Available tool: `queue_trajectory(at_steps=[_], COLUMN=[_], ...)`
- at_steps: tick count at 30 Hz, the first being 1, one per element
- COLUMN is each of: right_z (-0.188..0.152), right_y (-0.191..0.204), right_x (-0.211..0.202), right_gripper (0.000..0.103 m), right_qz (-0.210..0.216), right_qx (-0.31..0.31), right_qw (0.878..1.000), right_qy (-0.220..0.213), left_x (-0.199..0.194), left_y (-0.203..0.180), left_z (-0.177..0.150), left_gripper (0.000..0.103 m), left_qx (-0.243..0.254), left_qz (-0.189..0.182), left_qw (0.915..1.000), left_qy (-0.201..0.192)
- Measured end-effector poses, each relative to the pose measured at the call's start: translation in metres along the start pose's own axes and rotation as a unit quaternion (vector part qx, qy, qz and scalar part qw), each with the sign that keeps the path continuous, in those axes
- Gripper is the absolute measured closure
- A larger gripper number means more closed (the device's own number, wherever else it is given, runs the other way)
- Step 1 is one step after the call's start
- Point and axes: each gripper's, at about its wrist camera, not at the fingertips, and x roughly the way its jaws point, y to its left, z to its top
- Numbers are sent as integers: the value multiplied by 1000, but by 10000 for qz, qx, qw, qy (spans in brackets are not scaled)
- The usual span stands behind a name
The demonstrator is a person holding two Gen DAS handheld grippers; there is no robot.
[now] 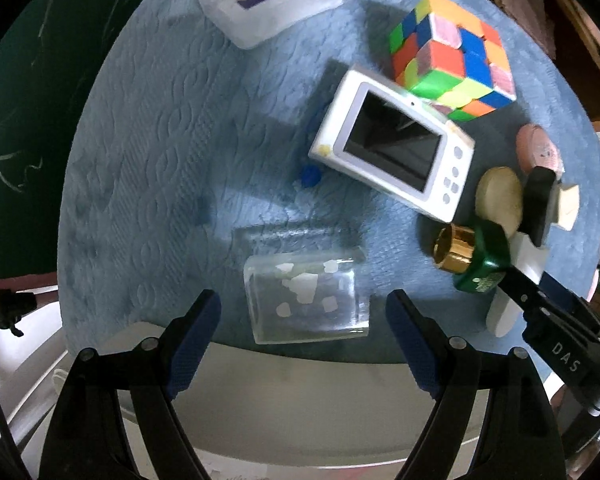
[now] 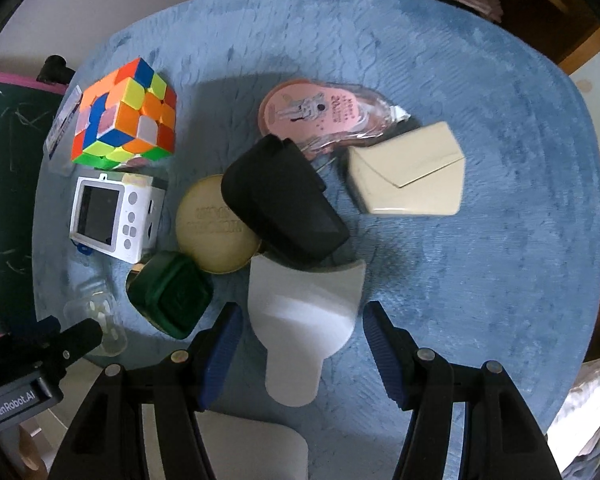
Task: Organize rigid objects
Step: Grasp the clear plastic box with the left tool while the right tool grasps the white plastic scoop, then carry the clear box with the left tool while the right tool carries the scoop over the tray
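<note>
Both claws released, left claw (image 1: 304,344) over clear box (image 1: 306,298) at table (image 1: 140,160) edge, right claw (image 2: 302,354) straddling white scoop (image 2: 304,316); bare blue room right, black case (image 2: 282,204) half-hiding wooden disc (image 2: 210,226).

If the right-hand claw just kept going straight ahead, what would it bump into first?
Most likely the white scoop: it lies right between the open right gripper fingers. Beyond it sits the black case. Depth is hard to judge here.

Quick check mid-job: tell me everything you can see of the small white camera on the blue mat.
The white camera is a small, plastic-looking box lying screen-up on the blue mat. Its dark screen is off; round and square white buttons sit beside it. A yellowish smudge marks one corner. It looks propped at a tilt, beside the Rubik's cube. Neither gripper touches it.
</note>
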Motion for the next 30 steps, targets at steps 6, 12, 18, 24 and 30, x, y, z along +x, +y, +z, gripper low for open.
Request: queue_trajectory(at_steps=[6, 12, 18, 24, 30], right_z=[-2, -4, 6, 7, 4], right_y=[-1, -4, -1, 12, 17], right_x=[7, 10, 14, 22, 23], right_gripper=[40, 40, 40, 40, 48], right_qz=[-7, -41, -108, -251, -331], right_qx=[54, 41, 69, 26, 56], right_qw=[10000, 10000, 9999, 9997, 9994], right_qy=[29, 19, 15, -9, -51], left_x=[15, 25, 40, 55, 47], left_y=[4, 4, 0, 0, -5], left_z=[2, 1, 2, 3, 4], left_gripper=[16, 17, 18, 18, 36], left_qx=[-76, -168, -181, -255, -239], left_qz=[93, 101, 160, 189, 123], left_qw=[9997, 9993, 9990, 9986, 9989], left_qy=[198, 307, 387, 416, 376])
